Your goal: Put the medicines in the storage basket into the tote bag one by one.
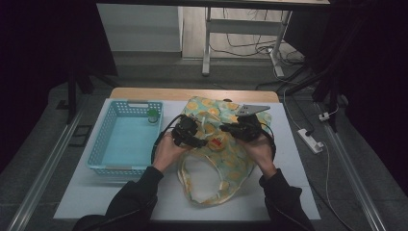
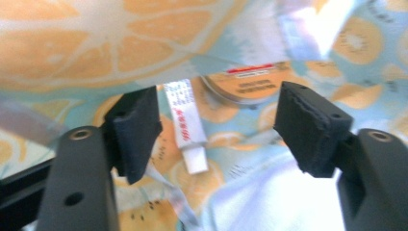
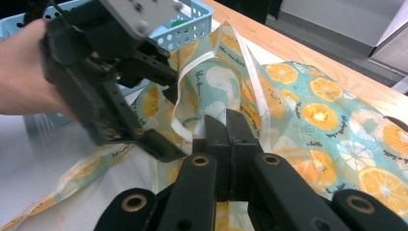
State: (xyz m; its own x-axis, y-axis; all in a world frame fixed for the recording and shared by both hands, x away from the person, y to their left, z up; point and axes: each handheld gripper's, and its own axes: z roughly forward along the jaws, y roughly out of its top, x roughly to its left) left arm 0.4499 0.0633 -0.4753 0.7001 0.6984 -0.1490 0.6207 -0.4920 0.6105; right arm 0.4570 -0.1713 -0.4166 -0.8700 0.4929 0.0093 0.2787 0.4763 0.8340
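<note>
A fruit-print cloth bag (image 1: 226, 166) lies on the white table top (image 1: 293, 192). My right gripper (image 3: 226, 127) is shut on the bag's rim and holds the fabric (image 3: 298, 110) lifted; in the high view it (image 1: 236, 130) sits at the bag's mouth. My left gripper (image 2: 219, 120) reaches into the mouth with its jaws open and nothing pressed between the pads. Beyond them, inside the bag, lie a small white tube with red lettering (image 2: 185, 127) and a round tin (image 2: 248, 84). From above, the left gripper (image 1: 193, 138) is just left of a red-labelled item (image 1: 217, 143).
A light blue plastic basket (image 1: 103, 144) stands left of the bag, with a small green-capped item (image 1: 153, 115) in its far right corner. The table's wooden far edge (image 1: 192, 94) runs behind. A power strip (image 1: 310, 140) and cables lie on the floor at right.
</note>
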